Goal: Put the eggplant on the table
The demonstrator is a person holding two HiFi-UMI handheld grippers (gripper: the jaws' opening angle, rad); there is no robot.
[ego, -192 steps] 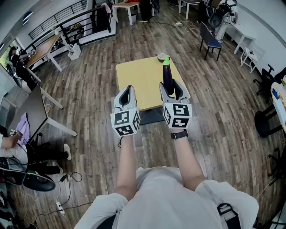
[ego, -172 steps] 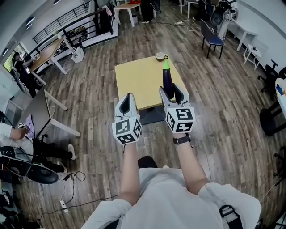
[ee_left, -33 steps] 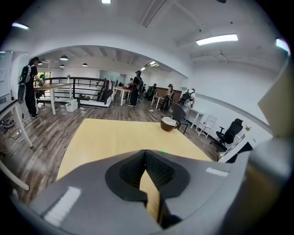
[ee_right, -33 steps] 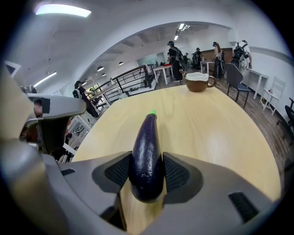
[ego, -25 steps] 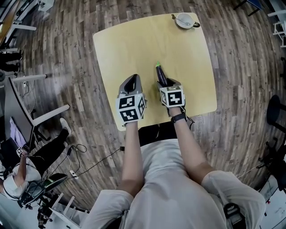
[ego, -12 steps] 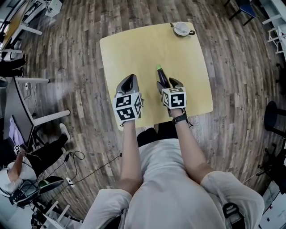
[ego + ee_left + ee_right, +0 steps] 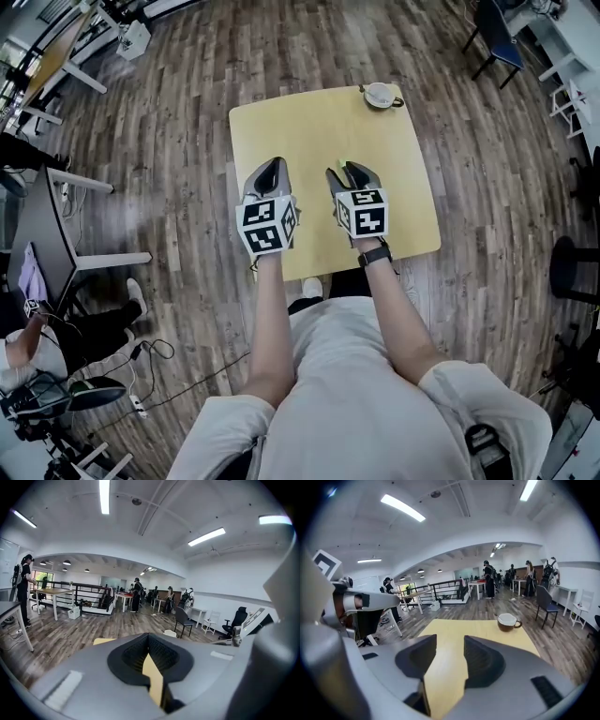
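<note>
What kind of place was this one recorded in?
Most likely an open-plan office or lab workspace: ceiling strip lights, desks and office chairs spread over a wood-plank floor, a black railing at the back, and a small yellow table with a mug.

you've got a cup (image 7: 381,95) with a handle far ahead, slightly to the right. past it, at the far right, stands a blue chair (image 7: 494,36). wood floor (image 7: 169,169) runs all around you. on your left is a dark desk (image 7: 42,234) on white legs, and near left, cables (image 7: 150,354) trail over the boards. a black railing (image 7: 89,597) lines the far left of the room.
</note>
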